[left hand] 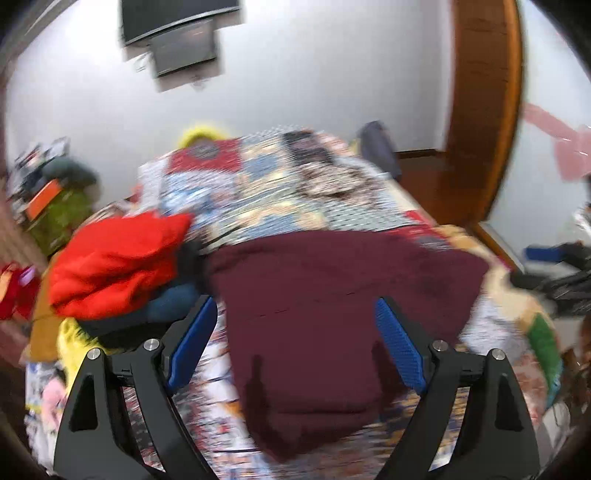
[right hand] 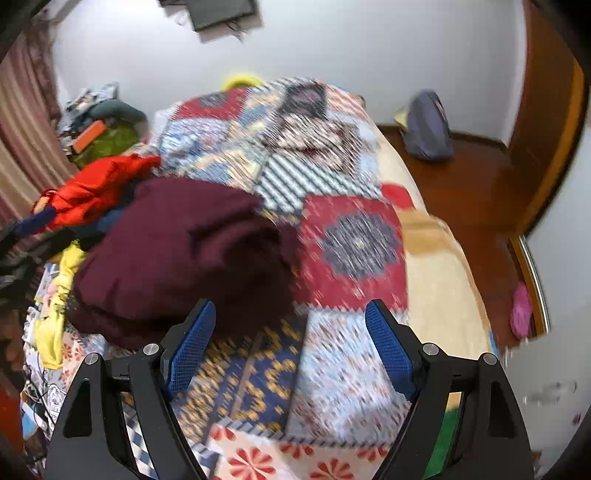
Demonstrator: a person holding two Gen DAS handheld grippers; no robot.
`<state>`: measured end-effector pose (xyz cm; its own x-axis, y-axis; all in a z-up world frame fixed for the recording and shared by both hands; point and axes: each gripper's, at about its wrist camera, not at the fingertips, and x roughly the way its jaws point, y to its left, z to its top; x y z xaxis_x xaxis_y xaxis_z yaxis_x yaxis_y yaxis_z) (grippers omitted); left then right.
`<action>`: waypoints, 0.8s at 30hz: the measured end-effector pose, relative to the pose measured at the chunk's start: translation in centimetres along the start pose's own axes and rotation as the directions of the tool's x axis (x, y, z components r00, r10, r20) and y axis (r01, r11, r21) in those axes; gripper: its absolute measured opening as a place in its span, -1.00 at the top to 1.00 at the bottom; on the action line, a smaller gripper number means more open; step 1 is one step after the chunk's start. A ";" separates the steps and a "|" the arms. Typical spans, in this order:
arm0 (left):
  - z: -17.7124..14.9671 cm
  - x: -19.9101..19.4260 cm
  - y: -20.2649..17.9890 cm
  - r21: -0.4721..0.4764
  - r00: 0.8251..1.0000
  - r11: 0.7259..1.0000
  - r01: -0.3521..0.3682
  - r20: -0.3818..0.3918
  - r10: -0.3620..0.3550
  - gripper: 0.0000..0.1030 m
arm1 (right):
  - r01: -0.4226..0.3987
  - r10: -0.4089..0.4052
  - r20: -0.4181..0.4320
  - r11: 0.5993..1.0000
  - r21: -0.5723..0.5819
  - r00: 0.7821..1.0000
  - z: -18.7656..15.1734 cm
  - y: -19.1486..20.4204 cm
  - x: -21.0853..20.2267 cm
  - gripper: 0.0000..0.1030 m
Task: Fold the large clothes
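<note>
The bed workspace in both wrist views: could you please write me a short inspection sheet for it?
Surface: bed under a patchwork quilt, mostly bare on the side nearer the door.
Job's things: maroon garment lies folded on the quilt, held by neither gripper.
Clutter: red garment heaped beside the maroon one, yellow cloth and dark clothes below it.
Grippers: left gripper jaws open above the maroon garment, nothing between them; right gripper jaws open over bare quilt, empty.
Cables: nothing seen.
Surroundings: white wall with a mounted screen, wooden door, grey backpack on the floor, striped curtain.
</note>
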<state>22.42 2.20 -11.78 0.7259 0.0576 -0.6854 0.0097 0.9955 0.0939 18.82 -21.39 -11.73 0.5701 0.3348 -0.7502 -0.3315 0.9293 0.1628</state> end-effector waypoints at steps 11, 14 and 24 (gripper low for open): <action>-6.3 6.0 2.4 -0.078 0.980 0.997 0.003 -0.200 -0.019 -0.70 | -0.151 0.150 -0.028 0.988 -0.037 0.988 3.1 4.3 4.6 -0.57; -7.3 5.9 2.3 -0.086 0.981 0.996 0.013 -0.192 -0.029 -0.72 | -0.133 0.130 -0.105 0.991 -0.024 0.986 1.5 3.7 6.9 -0.57; -9.1 6.0 3.5 -0.156 0.956 0.980 0.122 -0.246 -0.159 -0.85 | -0.155 0.180 -0.239 0.981 0.120 0.954 -3.4 -0.7 10.6 -0.81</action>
<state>20.56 6.70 -22.15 0.5231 -0.0843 -0.8481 -0.0088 0.9945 -0.1043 22.53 -19.01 -21.96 0.3043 0.4493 -0.8400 -0.3227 0.8783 0.3529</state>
